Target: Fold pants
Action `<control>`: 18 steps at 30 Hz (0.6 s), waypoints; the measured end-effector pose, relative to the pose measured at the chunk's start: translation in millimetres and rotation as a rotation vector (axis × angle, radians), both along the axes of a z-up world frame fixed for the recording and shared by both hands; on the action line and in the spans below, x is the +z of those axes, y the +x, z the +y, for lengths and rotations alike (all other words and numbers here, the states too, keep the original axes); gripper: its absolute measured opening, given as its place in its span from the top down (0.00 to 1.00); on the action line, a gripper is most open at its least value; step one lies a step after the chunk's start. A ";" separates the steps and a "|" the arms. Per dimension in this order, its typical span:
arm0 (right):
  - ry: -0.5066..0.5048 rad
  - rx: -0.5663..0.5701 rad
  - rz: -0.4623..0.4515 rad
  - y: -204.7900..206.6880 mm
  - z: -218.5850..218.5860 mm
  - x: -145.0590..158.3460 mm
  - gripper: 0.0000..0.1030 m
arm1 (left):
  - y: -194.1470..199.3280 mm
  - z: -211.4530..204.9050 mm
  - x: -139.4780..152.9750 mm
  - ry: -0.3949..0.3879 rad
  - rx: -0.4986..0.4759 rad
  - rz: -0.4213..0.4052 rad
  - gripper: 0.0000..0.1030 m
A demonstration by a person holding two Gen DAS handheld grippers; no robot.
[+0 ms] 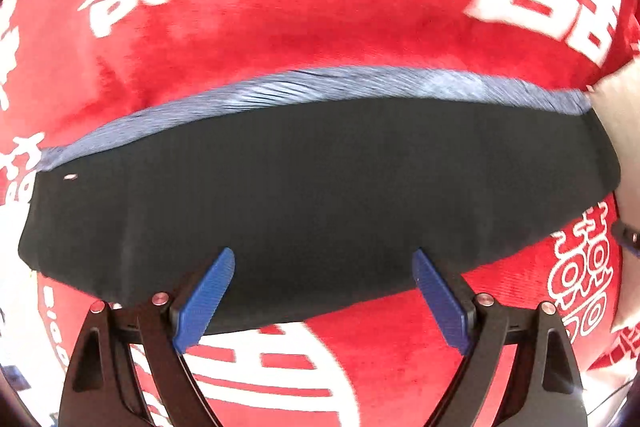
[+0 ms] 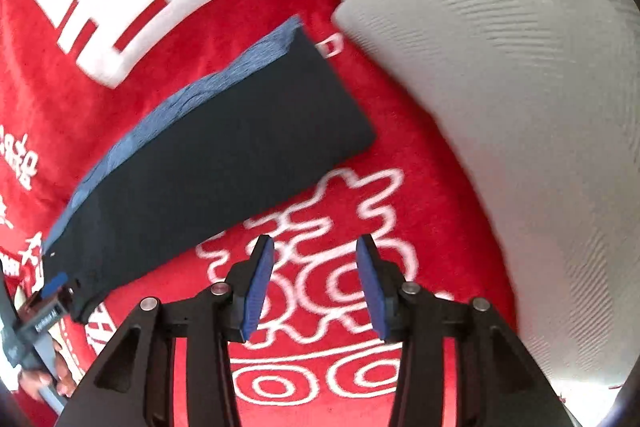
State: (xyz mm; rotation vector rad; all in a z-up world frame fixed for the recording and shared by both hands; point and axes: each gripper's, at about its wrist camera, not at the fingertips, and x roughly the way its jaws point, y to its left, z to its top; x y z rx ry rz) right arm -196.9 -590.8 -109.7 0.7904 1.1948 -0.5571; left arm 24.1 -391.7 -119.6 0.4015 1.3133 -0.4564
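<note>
Bright, even light; heavy fisheye bending, dark vignetted corners, motion blur toward edges.

One pair of pants (image 1: 320,195), folded into a single dark bundle with one blue edge at its 12 o'clock side. One red blanket (image 1: 320,7) printed with white characters. One white pillow (image 2: 520,87) at 2 o'clock in the right wrist view. Two grippers: the left gripper (image 1: 323,293) and the right gripper (image 2: 316,285), each with two blue pads.

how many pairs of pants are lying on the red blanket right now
1. The folded dark pants lie on the red blanket, their blue edge on the far side, a white pillow beside one end. Others could lie outside both views.
</note>
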 end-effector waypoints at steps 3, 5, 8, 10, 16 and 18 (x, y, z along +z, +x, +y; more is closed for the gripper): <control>0.011 0.029 -0.013 29.6 22.6 -3.7 0.56 | 18.3 24.1 4.8 0.020 0.048 -0.028 0.11; 0.010 0.053 -0.020 36.8 33.1 -1.7 0.56 | 31.9 40.8 5.2 0.038 0.086 -0.048 0.11; -0.012 0.110 -0.017 48.8 53.2 3.3 0.56 | 69.6 75.3 7.0 0.066 0.163 -0.106 0.11; -0.018 0.148 -0.010 56.6 68.2 3.9 0.56 | 102.2 102.0 5.1 0.085 0.234 -0.140 0.11; -0.021 0.179 0.022 73.5 116.7 0.7 0.56 | 196.2 166.6 -37.8 0.146 0.375 -0.119 0.11; -0.018 0.177 0.035 78.1 135.9 -1.5 0.56 | 215.4 182.2 -60.7 0.156 0.420 -0.099 0.11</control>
